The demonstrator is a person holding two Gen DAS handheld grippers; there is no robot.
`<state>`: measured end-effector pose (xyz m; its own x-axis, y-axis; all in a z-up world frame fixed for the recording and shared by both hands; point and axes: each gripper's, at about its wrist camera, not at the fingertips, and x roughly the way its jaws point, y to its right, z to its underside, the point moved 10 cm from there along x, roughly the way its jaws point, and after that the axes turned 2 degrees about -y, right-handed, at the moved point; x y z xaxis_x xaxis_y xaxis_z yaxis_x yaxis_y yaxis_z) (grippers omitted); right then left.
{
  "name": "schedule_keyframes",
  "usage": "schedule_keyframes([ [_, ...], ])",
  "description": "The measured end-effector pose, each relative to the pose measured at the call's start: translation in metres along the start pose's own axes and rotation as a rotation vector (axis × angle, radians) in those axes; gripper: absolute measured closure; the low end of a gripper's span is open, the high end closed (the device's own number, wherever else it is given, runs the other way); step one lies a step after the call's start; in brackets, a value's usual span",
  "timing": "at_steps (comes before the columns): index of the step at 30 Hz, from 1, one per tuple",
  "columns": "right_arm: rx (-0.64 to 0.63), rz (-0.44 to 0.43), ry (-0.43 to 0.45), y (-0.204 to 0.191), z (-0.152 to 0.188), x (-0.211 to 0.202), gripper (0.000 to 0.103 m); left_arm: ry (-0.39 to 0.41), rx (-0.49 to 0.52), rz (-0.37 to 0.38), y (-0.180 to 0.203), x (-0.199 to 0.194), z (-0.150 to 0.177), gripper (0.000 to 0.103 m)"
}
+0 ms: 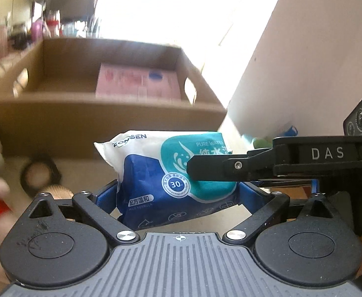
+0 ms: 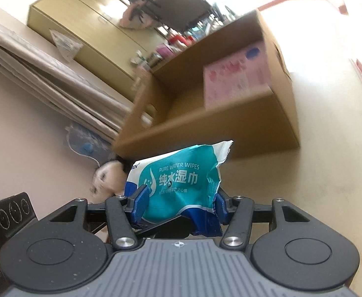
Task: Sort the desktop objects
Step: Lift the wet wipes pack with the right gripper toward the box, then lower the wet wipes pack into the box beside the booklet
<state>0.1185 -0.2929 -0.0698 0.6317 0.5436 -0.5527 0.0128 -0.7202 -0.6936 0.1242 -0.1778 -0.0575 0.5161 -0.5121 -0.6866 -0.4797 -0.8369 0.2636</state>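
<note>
the right hand-held gripper (image 2: 179, 204) has its blue fingers (image 2: 140, 204) squeezed onto the wet wipes pack (image 2: 178, 183), lifted in front of the open cardboard box (image 2: 262, 121). the left hand-held gripper (image 1: 178, 195) also brackets the pack; whether it presses, i cannot tell. a pink packet (image 1: 137, 84) lies inside the box.

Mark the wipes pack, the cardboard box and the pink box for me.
wipes pack (image 2: 181, 188): right wrist view, teal front panel.
cardboard box (image 1: 82, 121): left wrist view, near outer wall.
pink box (image 1: 136, 84): left wrist view, top face, inside the cardboard box.
</note>
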Motion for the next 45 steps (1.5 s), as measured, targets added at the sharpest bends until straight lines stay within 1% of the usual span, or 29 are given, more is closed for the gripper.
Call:
schedule_keyframes([
  [3,-0.034,-0.02,0.031,-0.016,-0.02,-0.005,0.045,0.042,0.024,-0.015,0.004,0.006,-0.023,0.004],
  [4,-0.047,-0.025,0.041,-0.022,-0.029,-0.006,0.045,0.055,0.03,-0.02,0.004,0.002,-0.032,0.004],
  [7,-0.068,-0.038,0.054,-0.032,-0.053,-0.004,0.045,0.081,0.047,-0.038,0.004,0.011,-0.057,0.004],
  [9,-0.071,-0.046,0.051,-0.034,-0.071,-0.001,0.045,0.086,0.051,-0.045,0.002,0.02,-0.073,0.004],
  [10,-0.063,-0.052,0.048,-0.033,-0.081,0.002,0.045,0.086,0.055,-0.05,0.001,0.035,-0.082,0.004],
  [12,-0.04,-0.059,0.031,-0.029,-0.098,0.008,0.045,0.078,0.064,-0.06,-0.002,0.056,-0.098,0.004],
  [14,-0.004,-0.058,0.006,-0.018,-0.117,0.02,0.045,0.056,0.063,-0.064,-0.007,0.061,-0.111,0.004],
  [17,0.037,-0.03,-0.039,0.003,-0.134,0.039,0.045,-0.002,0.041,-0.057,-0.018,0.097,-0.126,0.005],
  [20,0.072,0.011,-0.081,0.025,-0.143,0.056,0.045,-0.061,0.021,-0.048,-0.027,0.132,-0.131,0.005],
  [22,0.083,0.048,-0.106,0.038,-0.145,0.065,0.045,-0.109,0.002,-0.029,-0.033,0.156,-0.13,0.005],
  [25,0.091,0.102,-0.142,0.055,-0.144,0.076,0.045,-0.167,-0.016,-0.005,-0.039,0.182,-0.127,0.005],
  [28,0.029,0.168,-0.144,0.06,-0.147,0.079,0.045,-0.195,-0.025,0.026,-0.042,0.195,-0.125,0.005],
  [29,0.018,0.187,-0.147,0.062,-0.148,0.08,0.045,-0.201,-0.022,0.029,-0.04,0.189,-0.123,0.005],
  [32,-0.01,0.23,-0.16,0.063,-0.148,0.082,0.045,-0.224,-0.011,0.033,-0.04,0.191,-0.121,0.006],
  [36,-0.027,0.245,-0.175,0.06,-0.148,0.082,0.042,-0.304,-0.043,0.032,-0.049,0.202,-0.106,0.007],
  [37,-0.031,0.248,-0.172,0.059,-0.149,0.081,0.039,-0.308,-0.045,0.029,-0.051,0.203,-0.103,0.008],
  [39,-0.044,0.248,-0.166,0.058,-0.151,0.079,0.037,-0.297,-0.041,0.049,-0.051,0.2,-0.101,0.008],
  [45,-0.03,0.244,-0.166,0.056,-0.148,0.075,0.036,-0.292,-0.014,0.064,-0.043,0.198,-0.101,0.007],
])
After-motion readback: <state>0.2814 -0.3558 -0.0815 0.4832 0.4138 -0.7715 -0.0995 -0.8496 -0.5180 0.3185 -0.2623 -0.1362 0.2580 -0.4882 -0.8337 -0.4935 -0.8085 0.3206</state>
